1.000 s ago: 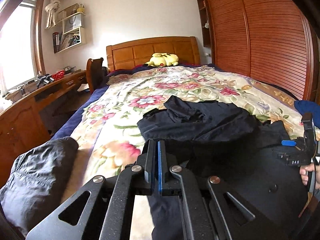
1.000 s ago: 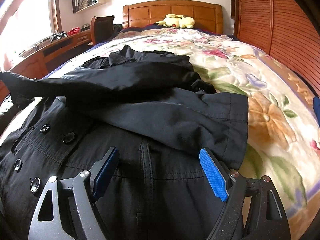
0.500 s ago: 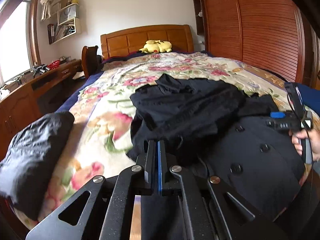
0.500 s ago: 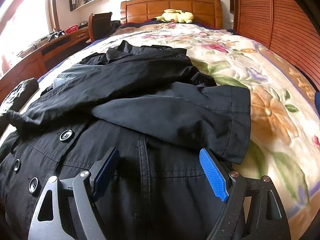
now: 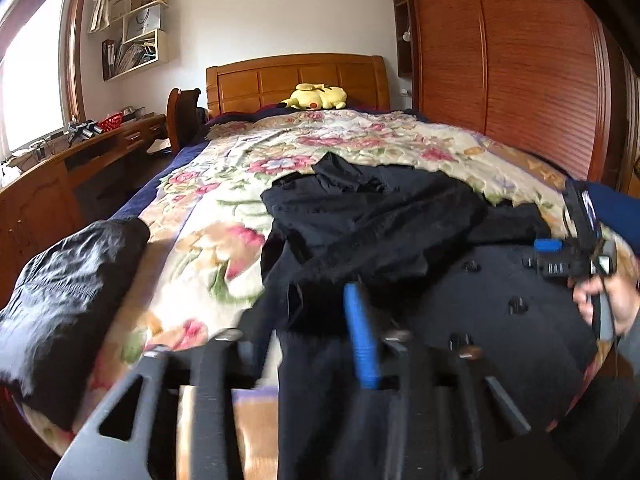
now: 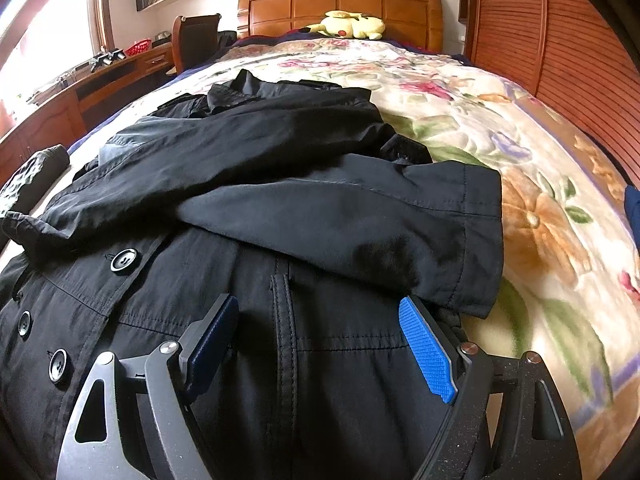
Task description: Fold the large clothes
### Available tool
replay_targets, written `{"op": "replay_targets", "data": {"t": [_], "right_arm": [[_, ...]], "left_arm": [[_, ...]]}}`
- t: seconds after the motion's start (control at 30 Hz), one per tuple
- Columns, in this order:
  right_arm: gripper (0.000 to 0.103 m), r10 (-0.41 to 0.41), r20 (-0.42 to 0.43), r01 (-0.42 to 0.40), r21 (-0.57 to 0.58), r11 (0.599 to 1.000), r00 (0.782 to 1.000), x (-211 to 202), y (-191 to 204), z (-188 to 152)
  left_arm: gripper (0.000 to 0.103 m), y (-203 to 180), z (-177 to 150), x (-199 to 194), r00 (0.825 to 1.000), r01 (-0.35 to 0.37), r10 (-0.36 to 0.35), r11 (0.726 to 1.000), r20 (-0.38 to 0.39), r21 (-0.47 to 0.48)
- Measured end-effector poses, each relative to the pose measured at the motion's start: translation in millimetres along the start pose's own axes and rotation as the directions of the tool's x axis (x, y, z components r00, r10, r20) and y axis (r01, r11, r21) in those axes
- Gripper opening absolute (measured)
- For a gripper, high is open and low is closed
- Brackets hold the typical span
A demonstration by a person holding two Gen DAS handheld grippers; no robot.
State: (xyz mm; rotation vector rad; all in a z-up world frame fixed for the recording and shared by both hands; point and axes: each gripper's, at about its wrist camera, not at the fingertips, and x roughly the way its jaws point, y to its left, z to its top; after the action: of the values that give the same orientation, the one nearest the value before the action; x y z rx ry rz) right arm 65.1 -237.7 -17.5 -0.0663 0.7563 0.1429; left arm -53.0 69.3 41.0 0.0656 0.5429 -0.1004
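At the far left of the left wrist view a dark crumpled bundle of cloth (image 5: 68, 292) sits on the near corner of the bed, apart from the coat. Next comes the flowery bedspread (image 5: 224, 216) in cream, pink and green. The left gripper (image 5: 312, 320) is low in that view and blurry. Its jaws are opening, and black cloth lies between them, but the blue pads do not press on it. In the middle of the bed lies the big black coat with round black buttons (image 6: 280, 208). Its two sleeves are folded across its front. One sleeve's cuff end (image 6: 476, 240) reaches toward the right side. The right gripper (image 6: 320, 344) hovers over the lower part of the coat with its jaws wide apart, holding nothing. A yellow plush toy (image 6: 352, 24) rests by the wooden headboard (image 6: 340, 4).
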Motion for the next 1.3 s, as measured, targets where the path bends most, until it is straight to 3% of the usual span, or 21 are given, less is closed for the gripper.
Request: {"op": "replay_targets", "data": {"t": [0.07, 0.17, 0.3, 0.57, 0.73, 0.87, 1.1, 1.3], "right_arm": [[0.084, 0.000, 0.002, 0.000, -0.001, 1.000, 1.000, -1, 0, -1], [0.084, 0.000, 0.003, 0.000, -0.003, 1.000, 1.000, -1, -1, -1], [0.084, -0.005, 0.006, 0.005, -0.009, 1.000, 1.000, -2, 0, -2], [0.084, 0.009, 0.018, -0.009, -0.005, 1.000, 1.000, -5, -4, -3], [0.084, -0.029, 0.017, 0.029, -0.027, 0.999, 0.999, -6, 0, -4], [0.084, -0.056, 0.025, 0.057, -0.043, 0.997, 0.998, -9, 5, -4], [0.084, -0.030, -0.007, 0.030, -0.016, 0.999, 1.000, -22, -4, -5], [0.084, -0.036, -0.003, 0.036, -0.032, 0.999, 0.999, -64, -30, -22]], "left_arm": [[0.046, 2, 14, 13, 1.000, 0.006, -0.006, 1.000, -0.016, 0.005], [0.046, 3, 28, 34, 0.998, -0.046, 0.047, 0.998, -0.031, 0.042], [0.046, 12, 30, 62, 0.991, -0.076, 0.079, 0.996, -0.107, 0.039], [0.046, 10, -14, 77, 0.967, -0.049, 0.064, 0.997, -0.248, 0.067], [0.046, 9, -38, 84, 0.946, -0.051, 0.072, 0.996, -0.316, 0.073], [0.046, 8, -43, 78, 0.950, -0.042, 0.060, 0.997, -0.307, 0.065], [0.046, 16, -56, 59, 0.958, -0.038, 0.046, 0.999, -0.282, 0.036], [0.046, 28, -67, 28, 0.970, -0.019, 0.019, 1.000, -0.243, -0.001]]}}
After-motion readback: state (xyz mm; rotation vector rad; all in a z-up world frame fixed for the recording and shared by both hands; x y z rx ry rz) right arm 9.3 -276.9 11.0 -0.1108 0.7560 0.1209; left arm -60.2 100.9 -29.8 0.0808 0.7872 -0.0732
